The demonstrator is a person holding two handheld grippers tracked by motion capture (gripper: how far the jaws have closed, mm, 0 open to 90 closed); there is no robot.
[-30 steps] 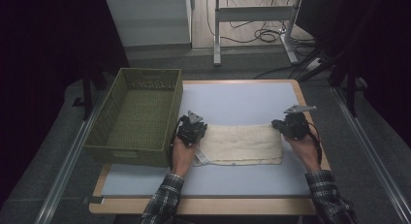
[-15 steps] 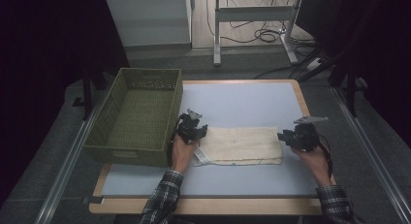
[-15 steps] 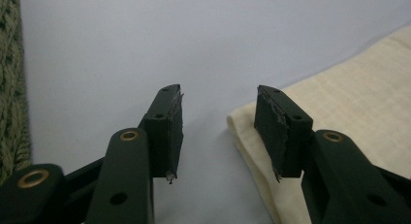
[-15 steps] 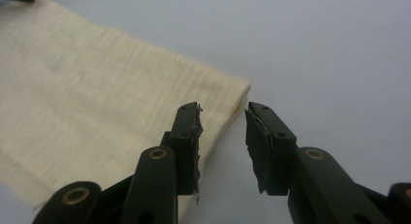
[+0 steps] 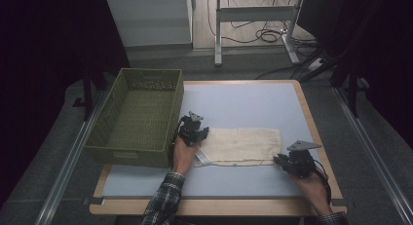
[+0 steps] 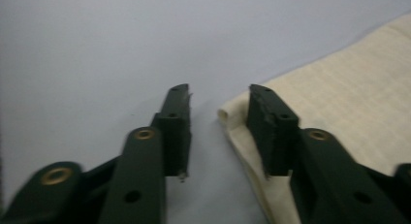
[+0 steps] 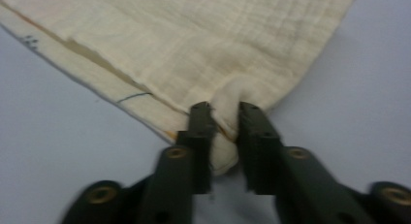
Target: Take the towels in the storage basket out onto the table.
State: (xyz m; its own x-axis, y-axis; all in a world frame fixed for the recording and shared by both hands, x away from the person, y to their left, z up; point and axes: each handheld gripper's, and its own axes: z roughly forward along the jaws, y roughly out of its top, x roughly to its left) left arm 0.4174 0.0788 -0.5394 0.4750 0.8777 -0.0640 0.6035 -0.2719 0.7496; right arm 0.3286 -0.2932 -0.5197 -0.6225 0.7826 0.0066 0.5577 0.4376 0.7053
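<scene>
Green basket [image 5: 139,115] sits far left. Left gripper [image 5: 197,133] is at the cloth's [image 5: 246,144] left edge, jaws spread, just been closing. Cloth lies flat mid-table; right gripper [image 5: 284,161] just closed, pinching its near right corner.

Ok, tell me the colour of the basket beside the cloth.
The basket is olive green, with woven-looking walls. It shows best in the high view.

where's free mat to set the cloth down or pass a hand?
Free: the mat beyond the cloth, right of the basket; also the near strip along the table edge. Crowded: the left tongs squeezed between basket and cloth.
</scene>
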